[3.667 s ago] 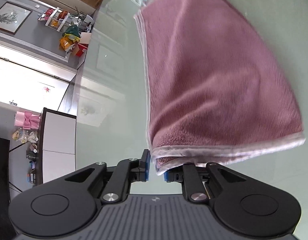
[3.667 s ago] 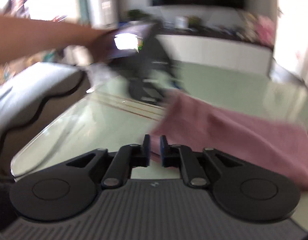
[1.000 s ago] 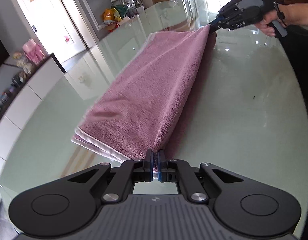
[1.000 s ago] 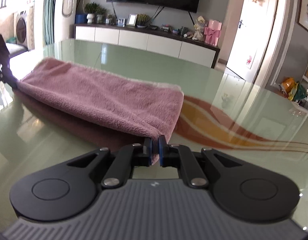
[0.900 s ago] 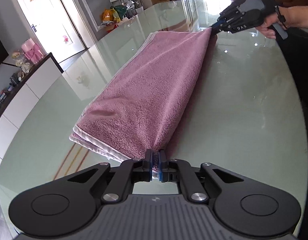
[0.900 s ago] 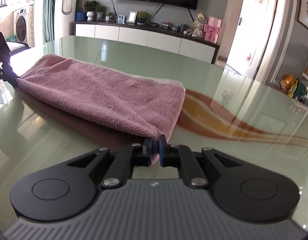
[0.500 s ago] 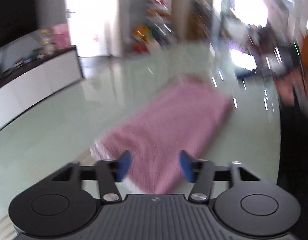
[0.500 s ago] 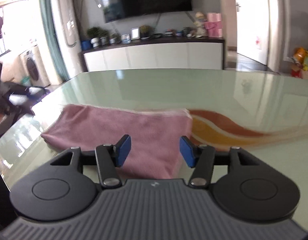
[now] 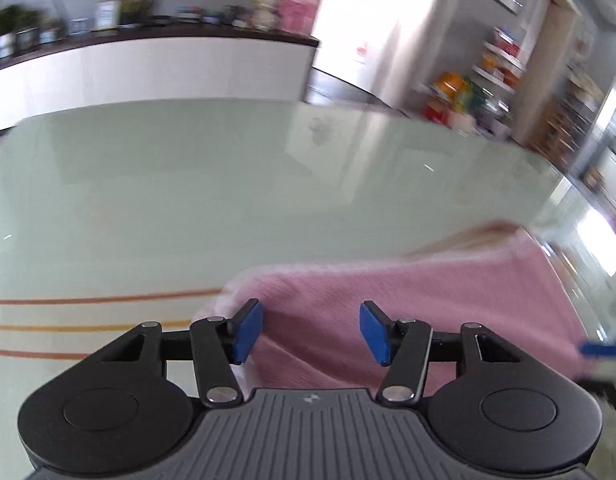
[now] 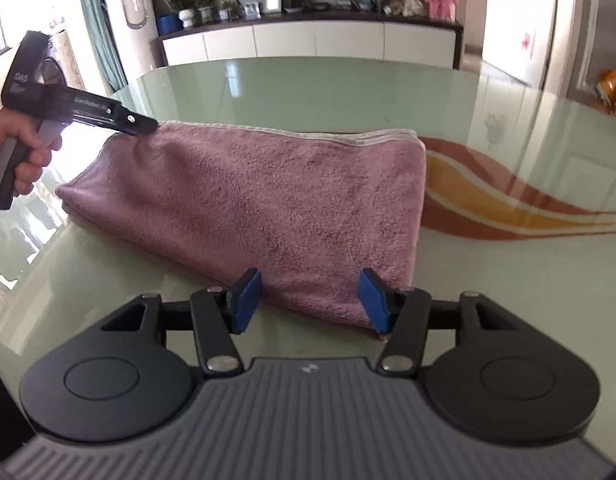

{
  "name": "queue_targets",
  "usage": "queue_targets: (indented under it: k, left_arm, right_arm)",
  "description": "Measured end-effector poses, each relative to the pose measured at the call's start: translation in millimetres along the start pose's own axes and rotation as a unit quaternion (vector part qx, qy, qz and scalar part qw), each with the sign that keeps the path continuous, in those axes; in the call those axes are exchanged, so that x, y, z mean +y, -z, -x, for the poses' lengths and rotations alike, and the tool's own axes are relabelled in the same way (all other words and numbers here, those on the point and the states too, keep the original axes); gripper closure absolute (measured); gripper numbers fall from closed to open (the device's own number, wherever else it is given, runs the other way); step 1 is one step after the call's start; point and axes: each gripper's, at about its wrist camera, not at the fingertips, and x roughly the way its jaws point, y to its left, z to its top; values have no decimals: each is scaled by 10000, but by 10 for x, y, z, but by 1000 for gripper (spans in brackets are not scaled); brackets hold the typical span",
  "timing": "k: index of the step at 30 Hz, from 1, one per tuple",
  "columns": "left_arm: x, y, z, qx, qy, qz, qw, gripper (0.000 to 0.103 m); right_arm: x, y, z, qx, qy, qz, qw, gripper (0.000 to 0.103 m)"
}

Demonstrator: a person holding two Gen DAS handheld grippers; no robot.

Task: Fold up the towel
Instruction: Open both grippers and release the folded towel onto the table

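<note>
- Towel (image 10: 260,200): pink-mauve terry, folded to a long rectangle w/ several layers, lying flat on the glass table (image 10: 308,88). Pale hemmed edges stacked along the far long side and at the far right corner.
- Right gripper (image 10: 310,300): jaws spread wide, blue pads (image 10: 246,300) either side of the towel's near end; nothing clamped. Right pad overlaps the towel's near corner in view; contact can't be confirmed.
- Left gripper (image 10: 142,125): seen from right wrist cam at the towel's far left corner, tip touching or just over the cloth. Left wrist cam shows its jaws wide apart, pads (image 9: 246,332) clear of the fabric, towel (image 9: 408,312) under and ahead. That view is motion-blurred.
- Hand (image 10: 16,148) grips the left gripper's handle at the frame's left edge.
- Table: pale green glass, orange/brown curved stripes (image 10: 508,208) right of the towel.
- Background: white sideboard (image 10: 308,46) w/ potted plants, small items.
</note>
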Motion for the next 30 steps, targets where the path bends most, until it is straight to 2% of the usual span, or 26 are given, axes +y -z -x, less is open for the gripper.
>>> queue_targets:
  k: [1, 2, 4, 5, 6, 8, 10, 12, 16, 18, 19, 20, 21, 23, 25, 27, 28, 29, 30]
  left_arm:
    - [22, 6, -20, -20, -73, 100, 9999, 38]
    - [-47, 57, 2, 0, -39, 23, 10000, 28]
    - [-267, 202, 86, 77, 127, -296, 9995, 18]
    - [-378, 275, 128, 116, 210, -456, 9987, 18]
    - [-482, 357, 111, 170, 138, -656, 9976, 18]
    - [-648, 526, 15, 316, -171, -1014, 9942, 18]
    - [-671, 643, -35, 357, -312, -1010, 9938, 18]
    - [-644, 754, -3, 240, -321, -969, 9945, 18]
    - [-548, 825, 103, 275, -257, -975, 9945, 18]
    - [-458, 818, 188, 312, -399, -880, 9948, 18]
    - [-410, 760, 241, 250, -478, -848, 9949, 19]
    - [-392, 710, 315, 112, -494, -843, 9952, 19]
    - [-413, 654, 355, -4, -439, -835, 9955, 19]
    - [-476, 524, 320, -135, -326, -778, 9963, 14]
    - [-537, 387, 139, -144, -284, -665, 9973, 12]
    - [-549, 315, -67, 19, -294, -465, 9985, 12]
    - [-526, 326, -166, 187, -333, -349, 9987, 12]
    - [-503, 377, -194, 223, -330, -391, 9984, 12]
    - [-483, 441, -189, 188, -300, -506, 9981, 12]
  right_arm:
    - [-42, -73, 67, -189, -98, -184, 9996, 45]
    - [-59, -125, 94, -358, -100, -258, 9990, 40]
    - [-41, -217, 25, -481, 11, -200, 9986, 39]
    - [-10, -281, -78, -438, 58, -100, 9990, 39]
    - [1, -295, -126, -414, 69, -48, 9991, 39]
    - [187, -310, -373, -289, 82, 469, 9984, 37]
    - [255, -258, -493, -130, 185, 763, 9968, 36]
    - [176, -156, -578, -81, 268, 756, 9967, 32]
    - [-12, -133, -512, -84, 367, 493, 9981, 32]
    - [-8, -174, -420, -125, 612, 392, 9973, 32]
    - [1, -206, -369, -242, 541, 319, 9977, 31]
    - [12, -252, -320, -389, 419, 228, 9981, 26]
    - [19, -299, -308, -505, 337, 141, 9981, 16]
    - [43, -400, -343, -681, 268, 23, 9973, 10]
    - [154, -536, -634, -491, 119, 89, 9987, 10]
    - [152, -538, -773, -246, -60, 14, 9997, 10]
    - [154, -500, -889, -23, 16, 90, 10000, 10]
    - [139, -484, -912, 35, 85, 176, 9998, 10]
    - [137, -424, -888, -41, 317, 520, 9981, 7]
